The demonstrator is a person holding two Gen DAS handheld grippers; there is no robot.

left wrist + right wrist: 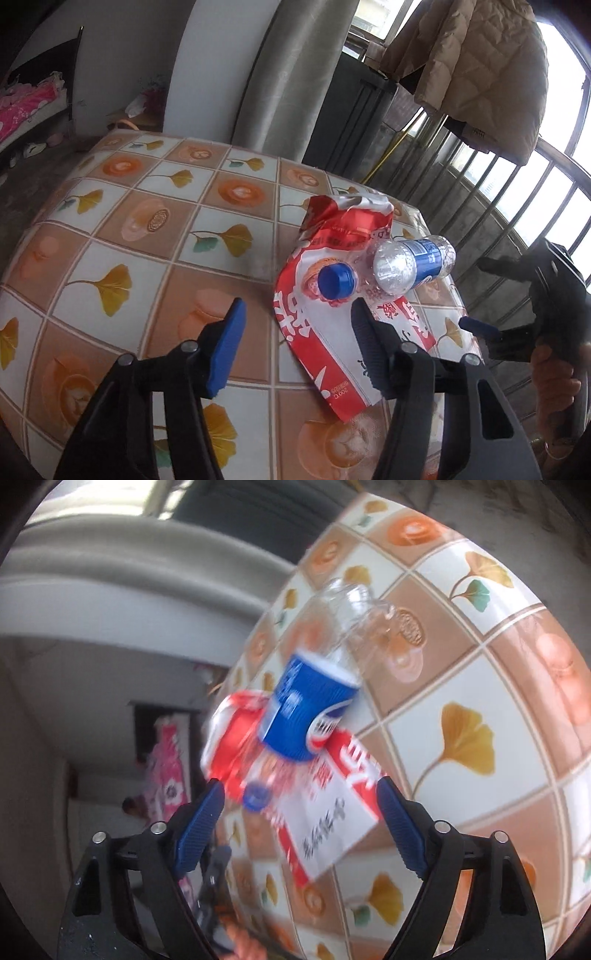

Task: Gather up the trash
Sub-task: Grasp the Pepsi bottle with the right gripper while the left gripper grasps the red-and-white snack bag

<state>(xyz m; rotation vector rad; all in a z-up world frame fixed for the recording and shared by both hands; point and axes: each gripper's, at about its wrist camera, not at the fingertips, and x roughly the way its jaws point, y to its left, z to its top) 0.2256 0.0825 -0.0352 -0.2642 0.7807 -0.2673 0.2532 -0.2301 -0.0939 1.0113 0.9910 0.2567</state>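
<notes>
A crumpled red-and-white snack bag [332, 295] lies flat near the right edge of a table covered in a ginkgo-leaf and flower oilcloth [155, 221], with a clear plastic bottle [413, 262] bearing a blue label resting on its side across the bag. The bottle's blue cap [337, 281] faces the left wrist camera, close to the bag's middle. The left gripper [295, 325] hangs over the table with its jaws parted and nothing between them; its right finger overlaps the bag's lower part in the picture, though contact cannot be confirmed. The right gripper [299, 805] likewise stands spread wide and empty, its fingers framing the near end of the bag and the bottle's cap end. In the left wrist view it appears off the table's right edge, held by a person's hand [554, 384], partly cut off by the frame. The right wrist view is blurred, so the printing on the bag is hard to read and the bottle's clear base fades into the cloth. A quilted beige jacket [476, 70] hangs beyond the table by a barred window [535, 199].
</notes>
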